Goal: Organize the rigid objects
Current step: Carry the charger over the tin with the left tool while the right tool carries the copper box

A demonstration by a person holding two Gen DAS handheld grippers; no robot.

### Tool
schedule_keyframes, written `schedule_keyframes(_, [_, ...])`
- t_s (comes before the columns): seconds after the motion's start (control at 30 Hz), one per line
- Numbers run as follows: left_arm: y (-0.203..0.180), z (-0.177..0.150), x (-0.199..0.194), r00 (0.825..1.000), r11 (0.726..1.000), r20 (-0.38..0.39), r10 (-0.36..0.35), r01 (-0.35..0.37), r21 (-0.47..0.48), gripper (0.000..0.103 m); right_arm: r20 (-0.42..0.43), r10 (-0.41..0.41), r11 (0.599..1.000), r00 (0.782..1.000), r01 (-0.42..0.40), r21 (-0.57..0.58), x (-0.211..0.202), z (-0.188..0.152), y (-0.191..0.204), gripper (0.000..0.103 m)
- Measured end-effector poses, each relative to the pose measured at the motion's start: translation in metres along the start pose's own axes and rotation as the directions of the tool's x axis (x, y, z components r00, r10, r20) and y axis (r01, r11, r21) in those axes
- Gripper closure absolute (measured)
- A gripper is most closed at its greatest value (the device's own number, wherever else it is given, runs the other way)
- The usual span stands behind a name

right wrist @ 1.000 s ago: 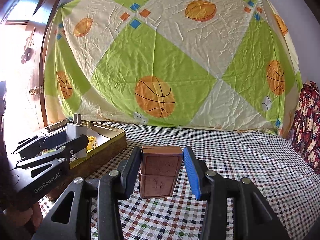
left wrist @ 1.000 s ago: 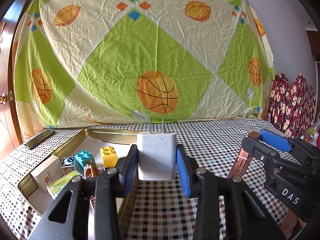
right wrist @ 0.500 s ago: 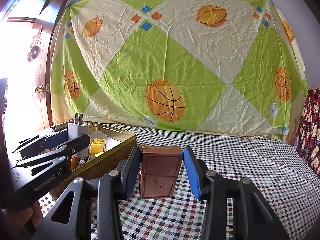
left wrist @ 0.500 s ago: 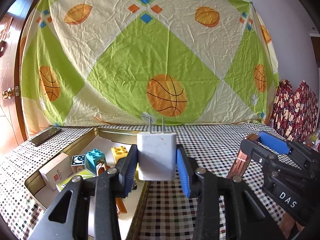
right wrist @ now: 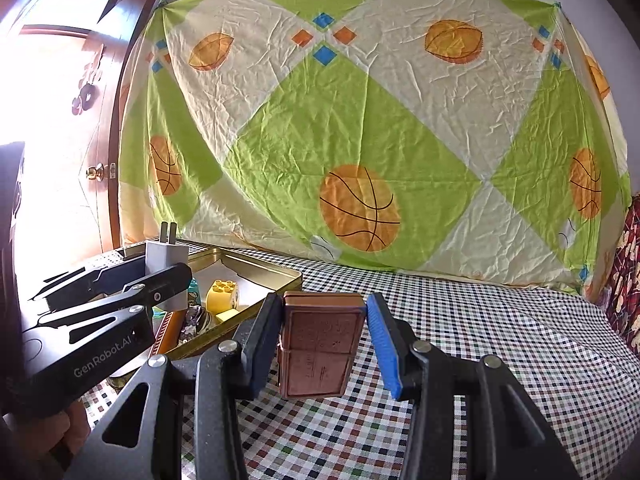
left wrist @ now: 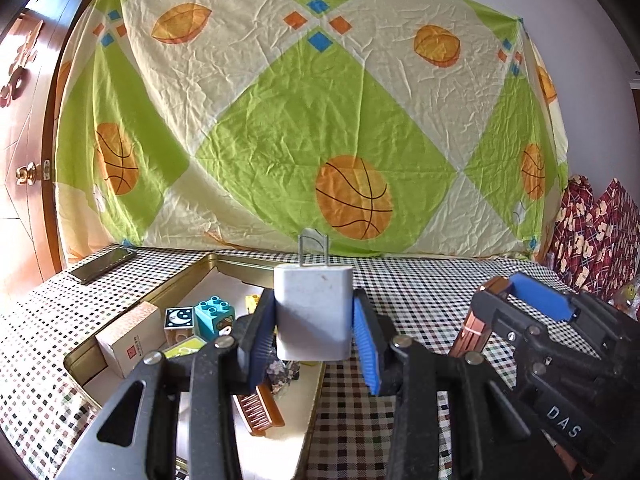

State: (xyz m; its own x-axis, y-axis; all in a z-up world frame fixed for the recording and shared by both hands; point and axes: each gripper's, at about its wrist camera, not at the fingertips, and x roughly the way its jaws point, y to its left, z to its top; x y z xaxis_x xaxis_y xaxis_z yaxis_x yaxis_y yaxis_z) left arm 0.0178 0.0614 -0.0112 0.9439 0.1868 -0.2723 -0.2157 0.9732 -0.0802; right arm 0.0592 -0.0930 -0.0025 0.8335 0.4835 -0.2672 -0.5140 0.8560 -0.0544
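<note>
tin [left wrist: 208,268] slid nearer since earlier; comb [left wrist: 260,408] shows only left view.

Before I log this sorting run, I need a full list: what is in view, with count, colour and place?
charger: one, white, prongs up, held over the tin.
copper case: one, copper-brown, held over the cloth right of the tin.
tin: one, gold, open, on the checked cloth.
toy bricks: teal, yellow, in the tin.
moon cube: one, in the tin.
carton: one, cream, in the tin.
comb: one, brown, in the tin.
phone: one, dark, far left on the cloth.
sheet: one, green and cream, behind.
left gripper: black, blue pads, shut on charger.
right gripper: likewise, shut on copper case.
</note>
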Motion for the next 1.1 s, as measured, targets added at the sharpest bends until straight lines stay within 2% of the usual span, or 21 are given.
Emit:
schedule_keyframes(0.7, [0.036,0.006,-0.009,0.999,0.998,0.021,0.044,-0.043,-0.044,0.066,0.008,0.064,0.997,0.998,-0.063,-0.046,0.012,0.004,0.037,0.056])
schedule_keyframes(1.1, [0.065,0.004,-0.009,0.997,0.995,-0.002,0.081,-0.081,-0.061,0.066,-0.003,0.122,0.991,0.993,-0.122,-0.055,0.018,0.015,0.061,0.056])
